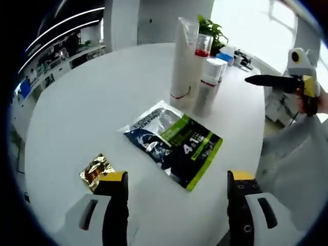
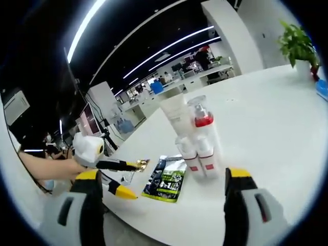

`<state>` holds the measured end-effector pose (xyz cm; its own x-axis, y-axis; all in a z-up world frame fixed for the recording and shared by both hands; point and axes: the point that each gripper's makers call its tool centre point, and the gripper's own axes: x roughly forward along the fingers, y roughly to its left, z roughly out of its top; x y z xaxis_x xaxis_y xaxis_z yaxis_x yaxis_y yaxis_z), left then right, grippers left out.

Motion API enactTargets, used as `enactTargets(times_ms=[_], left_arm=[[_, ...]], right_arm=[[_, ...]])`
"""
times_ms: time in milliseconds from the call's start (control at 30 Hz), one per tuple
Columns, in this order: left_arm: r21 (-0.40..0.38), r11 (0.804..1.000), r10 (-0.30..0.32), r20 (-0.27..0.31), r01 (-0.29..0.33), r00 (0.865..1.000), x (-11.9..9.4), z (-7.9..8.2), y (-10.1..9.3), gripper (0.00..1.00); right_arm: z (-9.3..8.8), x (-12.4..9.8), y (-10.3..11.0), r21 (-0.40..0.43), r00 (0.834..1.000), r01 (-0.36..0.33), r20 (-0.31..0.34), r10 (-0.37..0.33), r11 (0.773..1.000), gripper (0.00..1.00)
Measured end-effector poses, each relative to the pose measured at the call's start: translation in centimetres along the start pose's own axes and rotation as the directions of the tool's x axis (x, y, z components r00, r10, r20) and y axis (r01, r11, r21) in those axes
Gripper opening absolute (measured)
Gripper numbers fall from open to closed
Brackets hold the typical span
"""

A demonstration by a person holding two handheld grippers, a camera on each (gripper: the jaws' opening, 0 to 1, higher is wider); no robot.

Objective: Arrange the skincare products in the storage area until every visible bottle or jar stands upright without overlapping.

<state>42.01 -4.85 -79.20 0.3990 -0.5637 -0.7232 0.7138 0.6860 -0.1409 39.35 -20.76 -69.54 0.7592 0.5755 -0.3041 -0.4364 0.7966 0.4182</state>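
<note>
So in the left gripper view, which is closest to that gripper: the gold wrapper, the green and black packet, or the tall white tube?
1. Gold wrapper: right by the left gripper's left jaw tip.
2. Green and black packet: lying flat mid-table, between the jaws and the bottles.
3. Tall white tube: standing upright at the far side, beside the pump bottle.

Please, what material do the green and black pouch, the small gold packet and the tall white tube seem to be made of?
Pouch: probably glossy plastic film; light glares on its wrinkles. Gold packet: seemingly metallic foil, crinkled and mirror-bright. Tall tube: likely soft matte plastic, with a flat crimped top edge. Table: smooth white surface, material unclear.
</note>
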Motion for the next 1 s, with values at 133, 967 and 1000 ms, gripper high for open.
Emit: enactTargets(times_ms=[133, 967, 1000], left_arm=[[-0.051, 0.998, 0.028, 0.046, -0.025, 0.999, -1.4, 0.0, 0.5, 0.82], [-0.229, 0.969, 0.129, 0.155, -0.092, 0.979, -7.7, -1.6, 0.4, 0.94], [-0.234, 0.968, 0.13, 0.153, -0.092, 0.98, -7.8, -1.7, 0.3, 0.94]], right_arm=[[0.1, 0.0, 0.1, -0.004, 1.0, -0.003, 0.001, 0.003, 1.0, 1.0], [0.6, -0.4, 0.9, -0.015, 1.0, -0.009, 0.016, 0.009, 1.0, 1.0], [0.6, -0.5, 1.0, -0.013, 1.0, -0.009, 0.016, 0.009, 1.0, 1.0]])
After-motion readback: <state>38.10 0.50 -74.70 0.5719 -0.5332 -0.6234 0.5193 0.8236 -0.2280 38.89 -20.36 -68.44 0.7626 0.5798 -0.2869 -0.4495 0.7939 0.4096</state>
